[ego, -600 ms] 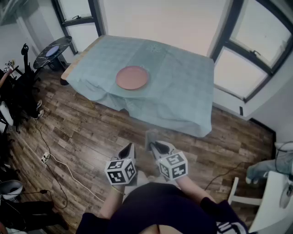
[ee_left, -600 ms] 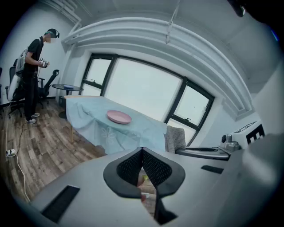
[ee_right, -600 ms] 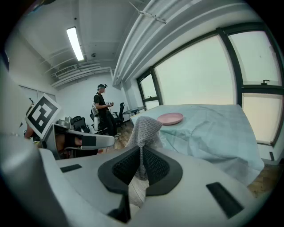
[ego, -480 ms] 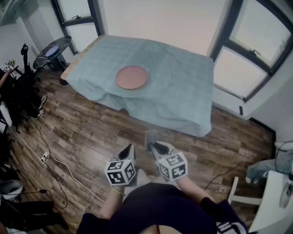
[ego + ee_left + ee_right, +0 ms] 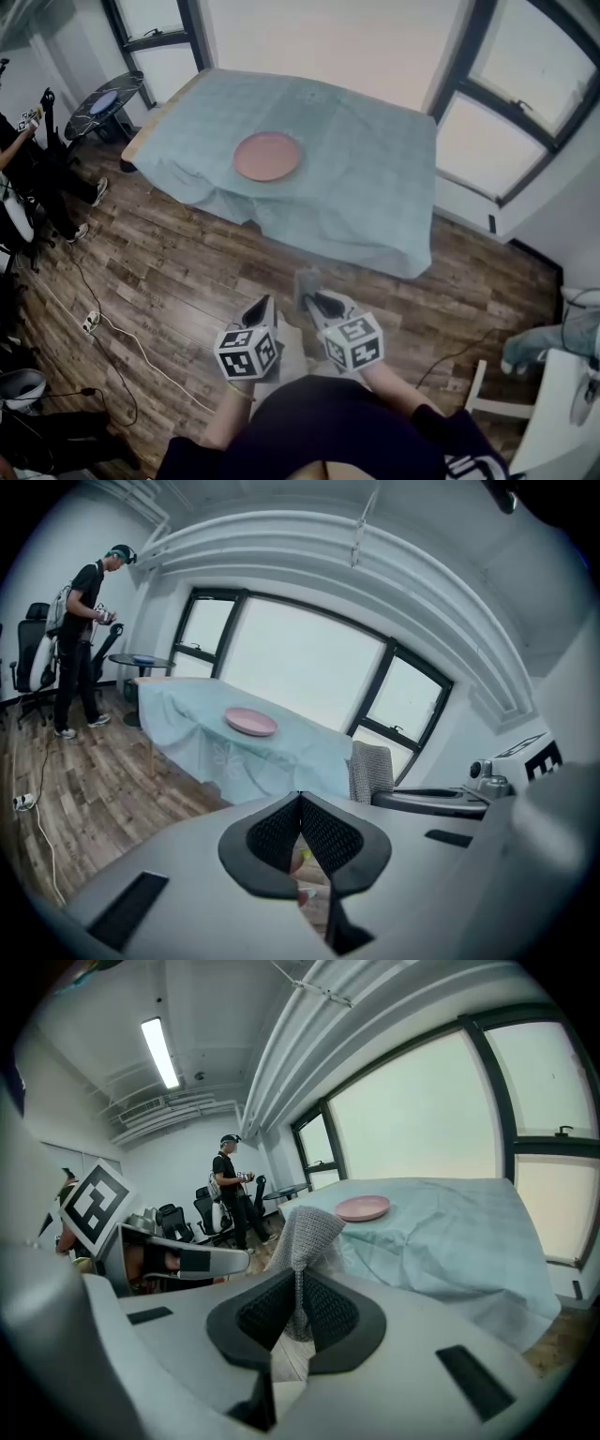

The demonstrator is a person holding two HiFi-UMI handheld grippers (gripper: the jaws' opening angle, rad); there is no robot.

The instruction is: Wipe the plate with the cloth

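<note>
At 9 o'clock in the head view, far left, a person (image 5: 21, 155) stands among chairs. That's nothing to do w/ your job.

Your left gripper (image 5: 300, 802) hangs low in front of you, approx. 6 o'clock. Its jaws are pressed together w/ nothing between them. In its own view the pads meet at the tip, and only a sliver of floor (image 5: 169, 262) shows through the gap below. It's doing no work atm.

The plate (image 5: 268, 157) is at 12 o'clock, a touch toward 11, well apart from both grippers. It's pink and lies flat on the draped table (image 5: 375, 187), in the table's left half, w/ nothing else on it or beside it. It's too far off to tell if it's dirty.

Your right gripper (image 5: 299, 1283), just beside the left one at 6 o'clock, pinches the cloth (image 5: 311, 1227). The grey knit stands up out of the clamped pads in a folded peak, and a bit hangs below them. The grip looks firm enough to carry.

Progress, as I read it:
- **Done:** you've got the cloth in hand, right side.
- **Left:** pretty much everything else. There's bare floor between you and the table, the cloth is nowhere near the plate, and no wiping has begun.

You need to walk fwd toward 12 and bring the right gripper over the plate. Then lay the free part of the cloth onto it and rub across the surface. The left gripper is free, so it could prob. steady the rim at the plate's 9 o'clock side if the plate slides on the drape.
</note>
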